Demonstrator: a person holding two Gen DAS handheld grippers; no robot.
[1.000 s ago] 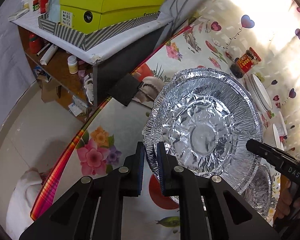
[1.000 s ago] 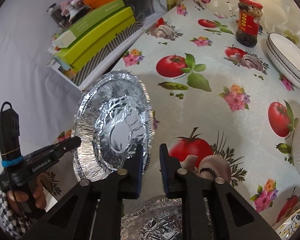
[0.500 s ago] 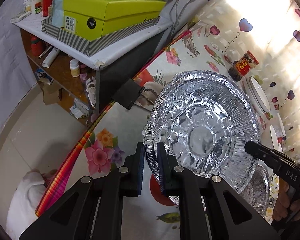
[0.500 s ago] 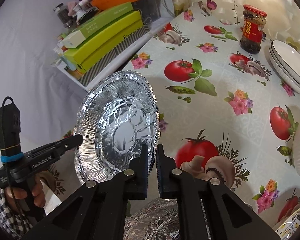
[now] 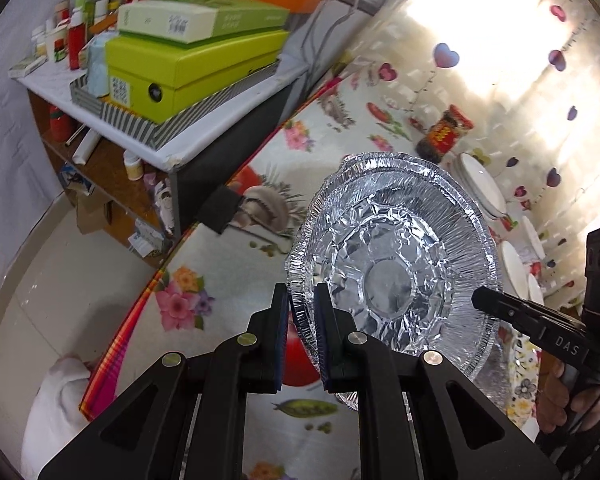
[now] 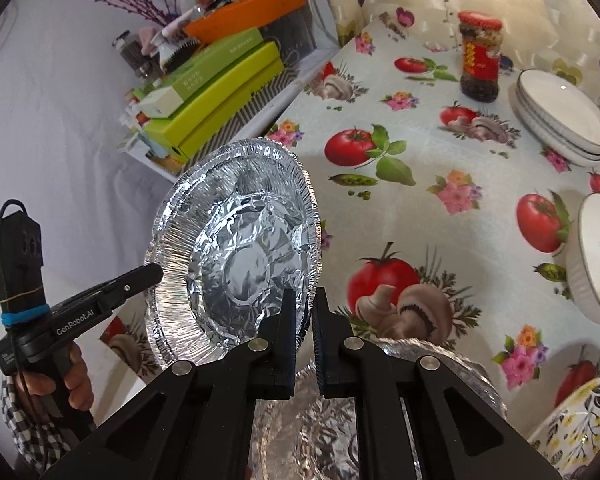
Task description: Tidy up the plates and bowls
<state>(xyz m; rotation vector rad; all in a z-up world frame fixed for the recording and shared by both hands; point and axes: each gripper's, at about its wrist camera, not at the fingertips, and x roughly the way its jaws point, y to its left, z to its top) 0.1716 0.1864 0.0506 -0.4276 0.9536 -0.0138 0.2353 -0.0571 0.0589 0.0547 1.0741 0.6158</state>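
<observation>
A stack of silver foil plates is held tilted in the air above the tablecloth; it also shows in the right wrist view. My left gripper is shut on the stack's near rim. My right gripper is shut on the opposite rim. More foil plates lie on the table under my right gripper. A stack of white plates sits at the far right, and a white bowl stands at the right edge.
A red-lidded sauce jar stands at the back of the table. A yellow patterned bowl is at the lower right. A side shelf with green boxes stands left of the table's striped edge.
My right gripper has closed onto the foil plates' rim. The foil stack has risen slightly and tilted further up between both grippers.
</observation>
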